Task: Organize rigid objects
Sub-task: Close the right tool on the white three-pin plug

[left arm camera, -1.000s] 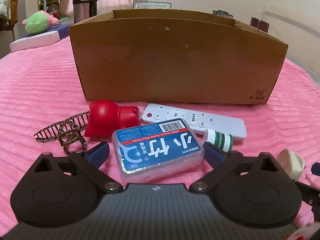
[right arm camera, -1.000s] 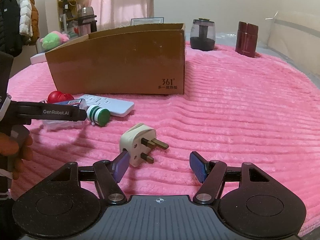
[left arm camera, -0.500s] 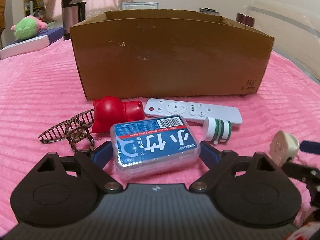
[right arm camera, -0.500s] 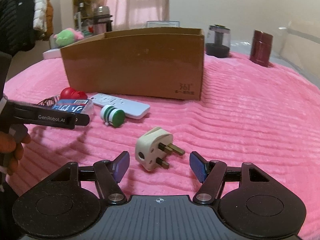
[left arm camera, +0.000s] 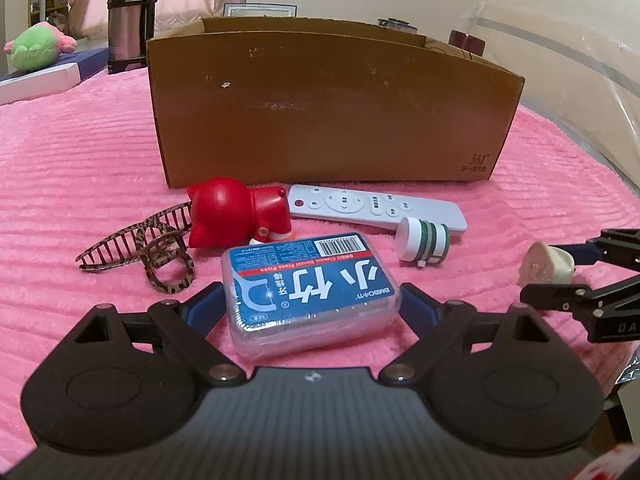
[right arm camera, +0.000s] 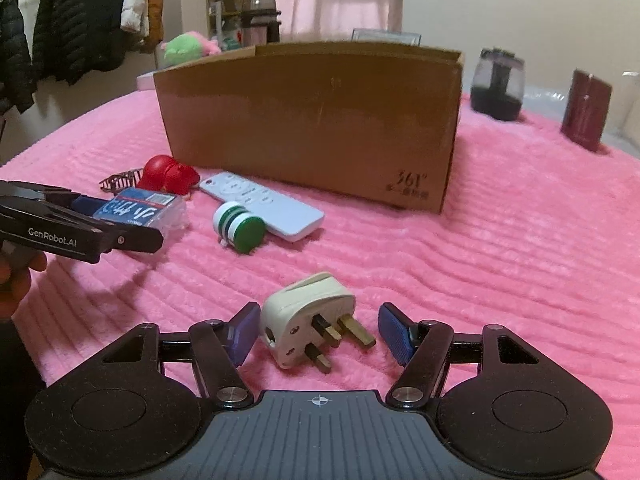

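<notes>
Both grippers crept closer: left gripper (left arm camera: 310,308) open astride slick, light floss box (left arm camera: 308,294); right gripper (right arm camera: 318,330) open around rigid plug (right arm camera: 306,316); I'd pinch its flanks.

Both the left hand-held gripper (left arm camera: 311,312) and right hand-held gripper (right arm camera: 318,332) stand spread wide.

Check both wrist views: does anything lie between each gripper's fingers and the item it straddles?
Nothing visible: the floss box sits directly between the left gripper pads, the plug between the right gripper pads.
</notes>
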`<act>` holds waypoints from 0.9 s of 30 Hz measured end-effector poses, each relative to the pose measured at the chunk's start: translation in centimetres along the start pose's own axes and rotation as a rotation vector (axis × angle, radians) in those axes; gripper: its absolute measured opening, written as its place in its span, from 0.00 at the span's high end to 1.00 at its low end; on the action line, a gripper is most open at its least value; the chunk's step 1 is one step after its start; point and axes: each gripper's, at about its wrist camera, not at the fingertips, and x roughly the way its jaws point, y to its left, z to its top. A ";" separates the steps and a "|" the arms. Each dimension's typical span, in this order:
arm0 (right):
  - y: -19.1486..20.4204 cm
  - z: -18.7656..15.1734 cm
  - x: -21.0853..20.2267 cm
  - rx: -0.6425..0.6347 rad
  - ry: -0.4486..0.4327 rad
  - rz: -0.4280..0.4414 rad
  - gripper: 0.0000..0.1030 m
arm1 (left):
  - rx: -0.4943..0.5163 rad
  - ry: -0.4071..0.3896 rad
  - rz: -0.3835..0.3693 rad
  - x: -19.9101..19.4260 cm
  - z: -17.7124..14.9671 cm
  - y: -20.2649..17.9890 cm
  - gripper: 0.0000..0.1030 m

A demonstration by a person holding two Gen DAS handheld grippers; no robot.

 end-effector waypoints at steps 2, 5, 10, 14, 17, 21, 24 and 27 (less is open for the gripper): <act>0.1 0.0 0.1 0.001 0.010 -0.005 0.45 | 0.009 -0.002 0.011 0.0 0.0 -0.2 0.12; 0.2 0.0 -0.1 0.037 0.014 -0.020 0.45 | 0.010 0.000 0.029 0.2 0.0 -0.5 0.12; 0.9 -0.2 -0.6 0.091 0.015 -0.054 0.45 | -0.015 -0.002 0.054 0.5 0.1 -0.7 0.12; 1.7 -0.2 -0.9 0.106 0.015 -0.066 0.45 | -0.024 -0.003 0.080 0.7 0.3 -0.9 0.13; 2.0 -0.2 -1.1 0.113 0.014 -0.066 0.45 | -0.016 -0.003 0.085 0.7 0.3 -1.0 0.14; 2.2 -0.3 -1.3 0.117 0.016 -0.074 0.45 | 0.010 0.001 0.088 0.2 0.1 -0.9 0.14; 2.5 -0.4 -1.6 0.129 0.014 -0.079 0.45 | 0.019 0.005 0.074 -0.4 -0.1 -0.6 0.14; 2.8 -0.3 -1.9 0.133 0.006 -0.077 0.45 | 0.026 0.004 0.068 -1.1 -0.2 -0.4 0.15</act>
